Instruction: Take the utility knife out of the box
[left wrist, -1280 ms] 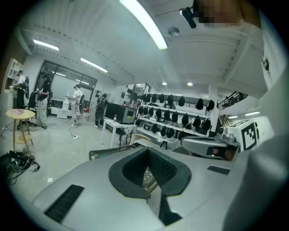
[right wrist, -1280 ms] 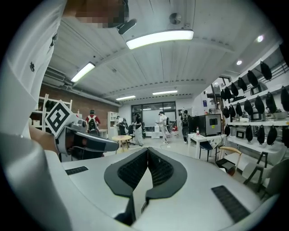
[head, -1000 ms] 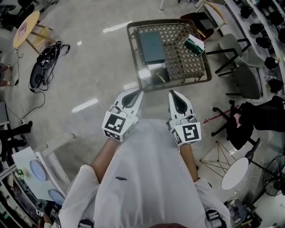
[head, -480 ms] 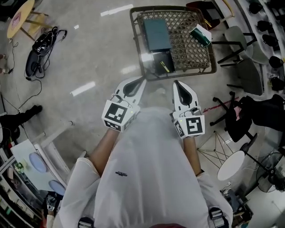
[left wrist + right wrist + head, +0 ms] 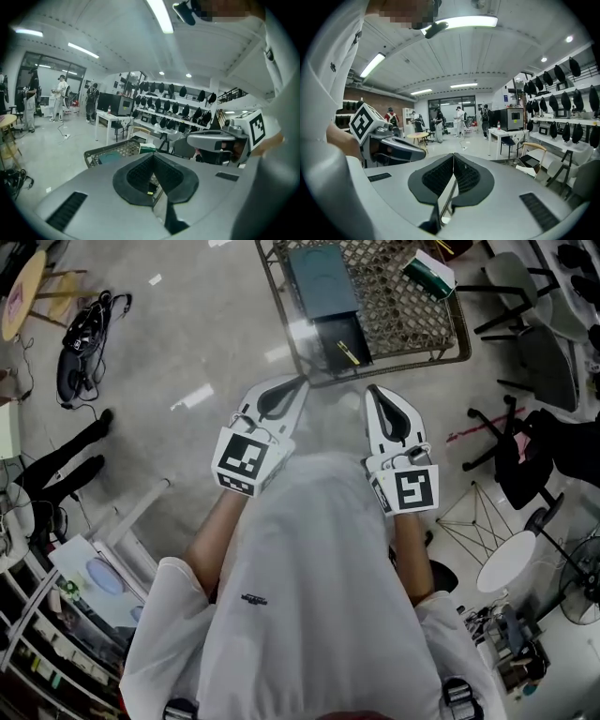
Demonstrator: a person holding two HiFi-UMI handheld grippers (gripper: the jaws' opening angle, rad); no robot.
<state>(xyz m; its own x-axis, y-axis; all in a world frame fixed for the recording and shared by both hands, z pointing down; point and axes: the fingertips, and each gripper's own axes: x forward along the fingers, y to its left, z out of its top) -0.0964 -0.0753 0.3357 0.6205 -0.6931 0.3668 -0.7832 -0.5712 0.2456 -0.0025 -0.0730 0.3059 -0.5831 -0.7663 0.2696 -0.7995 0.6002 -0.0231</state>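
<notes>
Biggest thing in shot is the shiny grey floor (image 5: 187, 343), then the person's white shirt (image 5: 309, 596) filling the bottom half of the head view, with both arms stuck out in front. Ahead of them on the floor is a low wire-mesh table (image 5: 394, 306). On the floor off to the left lies a black bag with cables (image 5: 80, 348). The left claw (image 5: 298, 385) and right claw (image 5: 373, 392) sit side by side, both just short of the table's near edge and touching nothing. In each gripper view the jaws are pressed together at the tips with nothing between them, so both are closed and empty. On the table there's a dark teal box (image 5: 323, 282) toward the back, an open black box (image 5: 339, 338) right in front of it at the near edge, and a green and white box (image 5: 429, 273) over on the right. A small yellowish thing (image 5: 349, 353) lies inside the black box, looks like the utility knife but it's too tiny to be sure
</notes>
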